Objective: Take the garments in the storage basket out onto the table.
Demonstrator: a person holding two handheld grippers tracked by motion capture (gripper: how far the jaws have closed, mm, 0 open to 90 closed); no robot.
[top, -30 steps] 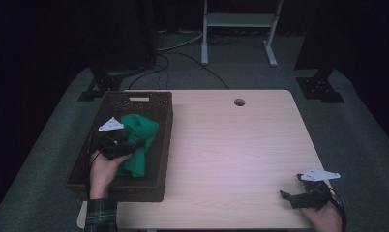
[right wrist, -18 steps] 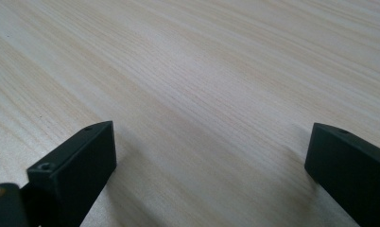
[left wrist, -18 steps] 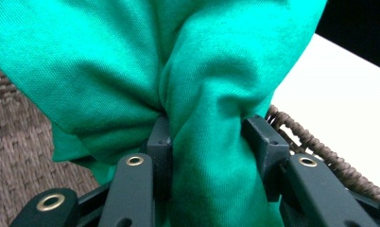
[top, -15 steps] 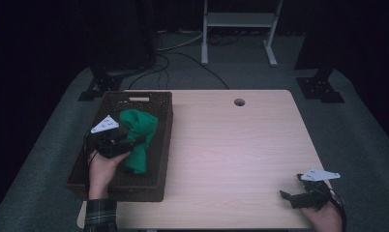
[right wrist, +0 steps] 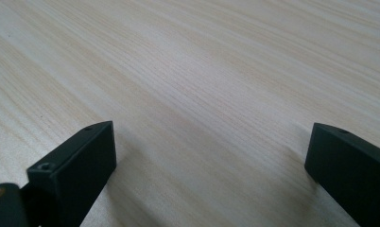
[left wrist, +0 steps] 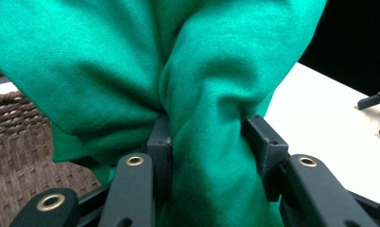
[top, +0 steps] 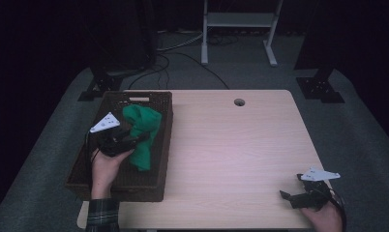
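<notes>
A green cloth (top: 143, 131) hangs bunched over the dark wicker basket (top: 81, 166) at the table's left. My left gripper (top: 137, 139) is shut on it, lifted above the basket. In the left gripper view the two black jaws pinch a thick fold of the green cloth (left wrist: 211, 142), the left gripper (left wrist: 207, 137) pressing it from both sides. My right gripper (top: 288, 195) rests at the table's near right corner. In the right gripper view the right gripper (right wrist: 211, 146) stands open, with bare light wood between its jaws.
The light wooden table (top: 231, 154) has a round cable hole (top: 239, 102) near its far edge. Beyond the table stand dark stands, floor cables and a white frame (top: 238, 29) on grey carpet.
My left gripper has drawn the green cloth slightly up and toward the far end of the basket. The right gripper has stayed put.
</notes>
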